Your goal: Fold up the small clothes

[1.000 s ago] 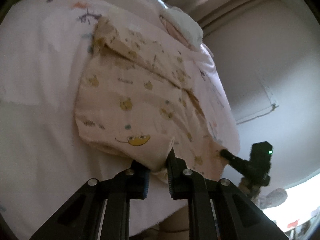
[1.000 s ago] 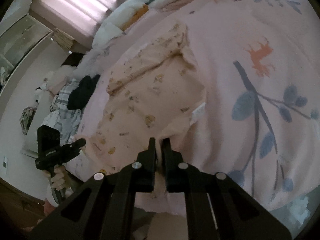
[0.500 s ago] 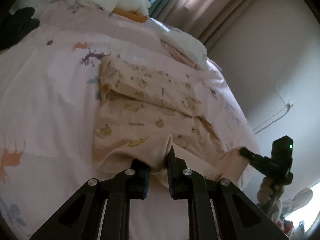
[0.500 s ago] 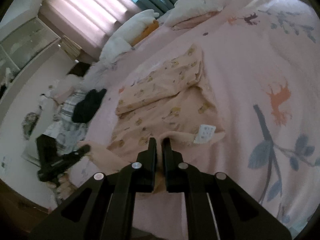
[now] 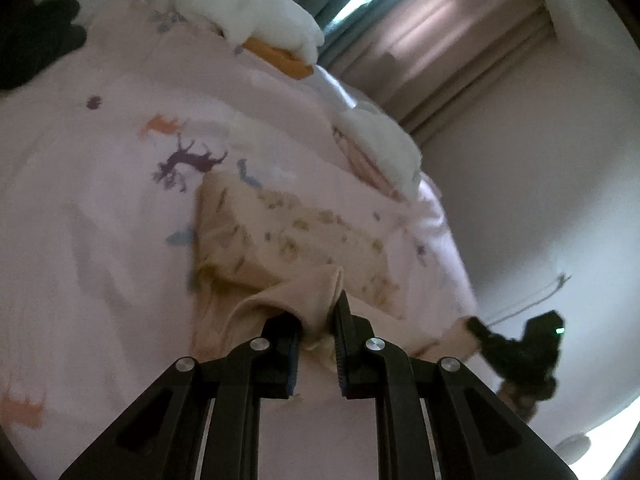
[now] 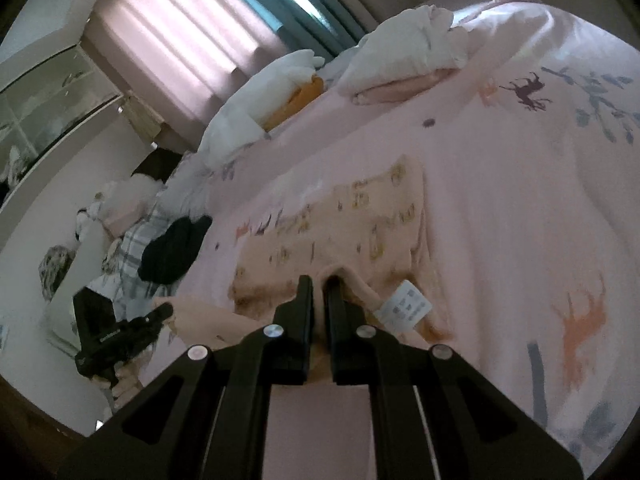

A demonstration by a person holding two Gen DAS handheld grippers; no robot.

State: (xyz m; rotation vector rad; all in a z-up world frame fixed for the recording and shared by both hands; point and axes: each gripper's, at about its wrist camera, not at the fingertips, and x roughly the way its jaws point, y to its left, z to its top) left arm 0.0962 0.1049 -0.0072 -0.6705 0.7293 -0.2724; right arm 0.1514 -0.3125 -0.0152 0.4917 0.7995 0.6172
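A: Left wrist cam: big pink bedspread [image 5: 100, 208] w/ animal prints fills the view, curtains [image 5: 460, 52] behind. What's on it?

B: I see the beige printed garment [image 5: 304, 236] lying mid-bed, its near edge lifted. Pillows [image 5: 256, 20] at the far end.

A: Grippers?

B: My left gripper [image 5: 318, 322] is clamped on a bunched beige corner. Right gripper [image 6: 316, 300] is pinched tight on the hem too, white care label [image 6: 406, 306] just beside it.

A: See each other?

B: Yep, right wrist cam shows the left one low at the bed edge, cloth in its tip. Dark clothing [image 6: 176, 248] sits near it. Pics blurry.
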